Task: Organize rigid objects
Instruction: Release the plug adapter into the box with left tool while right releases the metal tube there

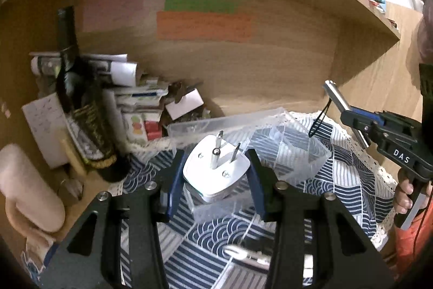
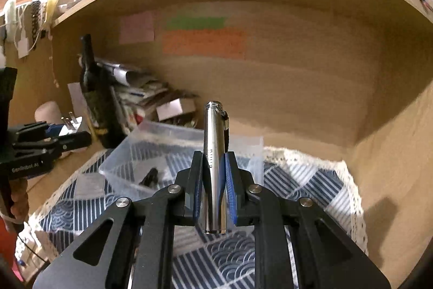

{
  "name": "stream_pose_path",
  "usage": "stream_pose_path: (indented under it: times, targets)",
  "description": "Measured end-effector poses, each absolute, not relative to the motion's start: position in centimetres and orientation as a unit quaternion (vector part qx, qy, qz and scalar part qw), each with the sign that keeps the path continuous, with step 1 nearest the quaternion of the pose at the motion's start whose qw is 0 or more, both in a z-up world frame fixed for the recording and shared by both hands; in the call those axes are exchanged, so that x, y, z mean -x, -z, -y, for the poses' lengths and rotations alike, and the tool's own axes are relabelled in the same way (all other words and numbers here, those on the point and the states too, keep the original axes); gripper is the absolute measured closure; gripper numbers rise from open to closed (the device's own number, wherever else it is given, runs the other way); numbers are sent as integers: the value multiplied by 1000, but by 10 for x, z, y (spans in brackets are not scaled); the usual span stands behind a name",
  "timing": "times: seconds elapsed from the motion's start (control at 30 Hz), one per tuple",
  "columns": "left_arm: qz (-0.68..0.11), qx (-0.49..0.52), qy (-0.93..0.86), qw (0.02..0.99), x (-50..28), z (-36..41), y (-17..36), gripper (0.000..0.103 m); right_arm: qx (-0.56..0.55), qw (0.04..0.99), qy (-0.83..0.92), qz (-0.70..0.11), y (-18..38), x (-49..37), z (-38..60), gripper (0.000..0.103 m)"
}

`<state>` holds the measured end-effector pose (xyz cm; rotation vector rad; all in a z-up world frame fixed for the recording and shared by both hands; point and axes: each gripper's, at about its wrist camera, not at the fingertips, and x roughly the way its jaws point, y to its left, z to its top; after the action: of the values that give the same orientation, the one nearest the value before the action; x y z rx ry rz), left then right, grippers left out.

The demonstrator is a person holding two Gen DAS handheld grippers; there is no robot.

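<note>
My left gripper [image 1: 215,175] is shut on a white plug adapter [image 1: 216,172] with its metal prongs up, held above a clear plastic bin [image 1: 297,151] on the blue patterned cloth [image 1: 351,169]. My right gripper [image 2: 213,180] is shut on a silver metal cylinder [image 2: 215,153] with a short black strap, held upright above the cloth, with the same bin [image 2: 151,153] ahead to the left. A small dark object [image 2: 150,176] lies in the bin. The right gripper also shows at the right of the left wrist view [image 1: 341,102]. The left gripper with the adapter shows at the left of the right wrist view [image 2: 69,132].
A dark wine bottle [image 1: 89,121] stands left of the bin, with stacked papers and boxes [image 1: 140,104] behind it against the wooden back wall [image 1: 270,67]. A pale foam roll [image 1: 29,188] lies far left. A shiny metal item [image 1: 249,253] lies on the cloth under my left gripper.
</note>
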<state>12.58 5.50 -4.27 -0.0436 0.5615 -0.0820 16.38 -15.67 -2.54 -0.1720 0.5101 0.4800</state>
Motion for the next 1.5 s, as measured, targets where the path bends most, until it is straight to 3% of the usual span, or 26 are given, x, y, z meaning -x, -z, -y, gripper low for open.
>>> stream_pose_path:
  times: [0.87, 1.23, 1.37, 1.5]
  targets:
    - [-405, -3, 86, 910, -230, -21, 122, 59, 138, 883, -237, -382, 114, -259, 112, 89]
    - [-408, 2, 84, 909, -229, -22, 120, 59, 148, 872, -239, -401, 121, -258, 103, 88]
    - [-398, 2, 80, 914, -218, -23, 108, 54, 147, 880, -239, -383, 109, -249, 103, 73]
    - [-378, -3, 73, 923, -200, -22, 92, 41, 145, 889, -241, -361, 91, -233, 108, 69]
